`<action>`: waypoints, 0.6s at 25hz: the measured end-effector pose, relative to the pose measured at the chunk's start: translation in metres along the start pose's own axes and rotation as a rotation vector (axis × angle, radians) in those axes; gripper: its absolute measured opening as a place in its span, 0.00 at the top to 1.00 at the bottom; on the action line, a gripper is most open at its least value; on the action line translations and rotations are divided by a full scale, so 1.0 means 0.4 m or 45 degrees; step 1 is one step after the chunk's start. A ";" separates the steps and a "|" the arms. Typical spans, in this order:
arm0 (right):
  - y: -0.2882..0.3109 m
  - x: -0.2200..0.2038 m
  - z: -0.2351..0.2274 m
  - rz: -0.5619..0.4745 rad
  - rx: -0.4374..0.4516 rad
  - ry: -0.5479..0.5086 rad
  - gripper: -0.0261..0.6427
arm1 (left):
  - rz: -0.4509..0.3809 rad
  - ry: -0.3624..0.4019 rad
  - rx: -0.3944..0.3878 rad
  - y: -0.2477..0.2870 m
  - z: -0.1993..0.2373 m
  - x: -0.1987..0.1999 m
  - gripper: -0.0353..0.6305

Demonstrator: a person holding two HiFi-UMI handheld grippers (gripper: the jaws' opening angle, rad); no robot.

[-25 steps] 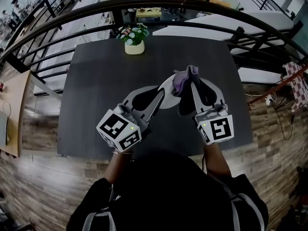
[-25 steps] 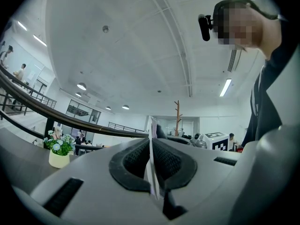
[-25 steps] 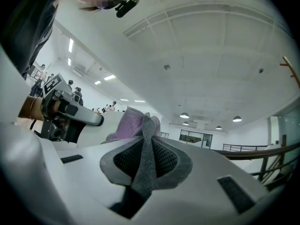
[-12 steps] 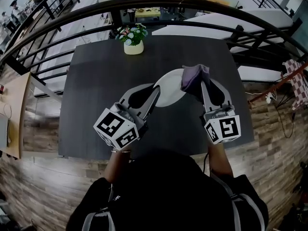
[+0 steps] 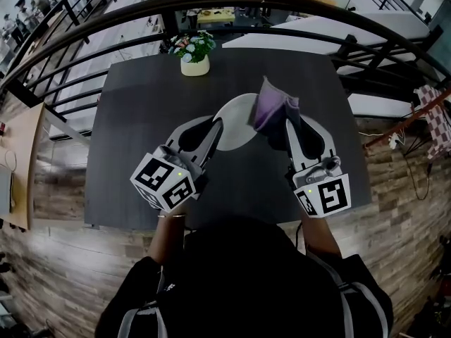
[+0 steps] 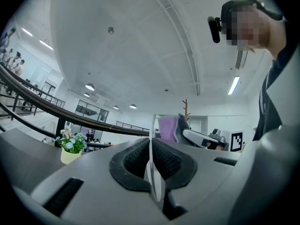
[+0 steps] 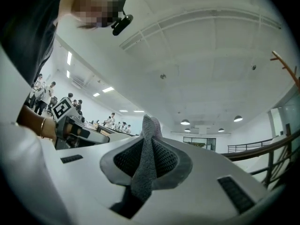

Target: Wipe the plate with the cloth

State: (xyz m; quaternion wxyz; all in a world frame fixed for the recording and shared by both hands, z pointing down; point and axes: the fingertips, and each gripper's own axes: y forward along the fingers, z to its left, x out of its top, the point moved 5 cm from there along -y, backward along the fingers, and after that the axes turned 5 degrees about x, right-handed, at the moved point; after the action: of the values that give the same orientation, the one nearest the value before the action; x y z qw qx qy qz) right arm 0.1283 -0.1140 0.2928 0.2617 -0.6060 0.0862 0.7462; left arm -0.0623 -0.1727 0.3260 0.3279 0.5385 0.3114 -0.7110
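My left gripper is shut on the rim of a white plate and holds it above the dark table. In the left gripper view the plate stands edge-on between the jaws of that gripper. My right gripper is shut on a purple cloth, which rests against the plate's right edge. In the right gripper view the cloth looks grey and bunches up between the jaws of that gripper. From the left gripper view the cloth shows just right of the plate.
A small pot of flowers stands at the table's far edge. A black curved railing runs behind the table. To the right is a wood-plank floor with a chequered cloth.
The cloth swung out to the right, then came back left against the plate. The plate and left gripper shifted slightly left and away.
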 end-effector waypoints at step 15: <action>0.074 0.019 0.173 -0.093 0.335 0.048 0.90 | -0.049 -0.043 -0.030 -0.002 -0.026 0.024 0.92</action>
State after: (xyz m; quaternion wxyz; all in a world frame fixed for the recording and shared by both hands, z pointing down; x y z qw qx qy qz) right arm 0.0533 -0.1061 0.2975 0.3643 -0.5829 0.1661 0.7070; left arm -0.0591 -0.1652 0.3144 0.3257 0.5165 0.3245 -0.7224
